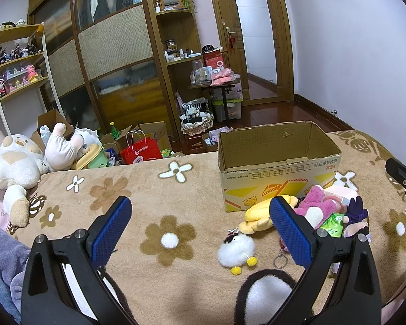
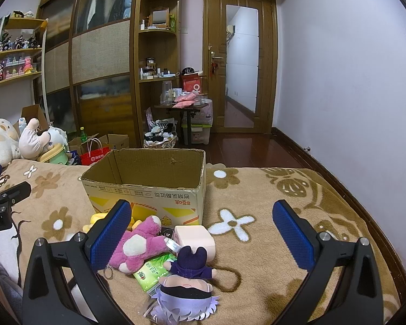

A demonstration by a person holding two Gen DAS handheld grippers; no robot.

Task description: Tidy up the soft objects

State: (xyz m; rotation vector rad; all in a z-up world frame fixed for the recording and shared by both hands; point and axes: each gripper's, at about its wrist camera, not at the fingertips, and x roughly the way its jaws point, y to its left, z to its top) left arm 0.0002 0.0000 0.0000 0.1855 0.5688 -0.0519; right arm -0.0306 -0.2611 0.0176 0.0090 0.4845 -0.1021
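Note:
An open, empty cardboard box (image 1: 278,162) (image 2: 149,187) stands on the flowered blanket (image 1: 149,189). In front of it lie a yellow plush (image 1: 257,214), a pink bear plush (image 1: 315,207) (image 2: 138,246), a pink roll (image 2: 197,238), a green tissue pack (image 2: 151,269), a purple-clad doll (image 2: 186,284) and a white fluffy keychain (image 1: 236,249). A black-and-white plush (image 1: 268,295) lies under my left gripper (image 1: 200,226), which is open and empty. My right gripper (image 2: 201,230) is open and empty above the doll and roll.
Large plush toys (image 1: 16,168) lie at the blanket's far left. Beyond the bed edge stand a red shopping bag (image 1: 140,153), boxes, a wardrobe and a small table (image 1: 216,86). The right gripper shows at the left wrist view's right edge (image 1: 403,181).

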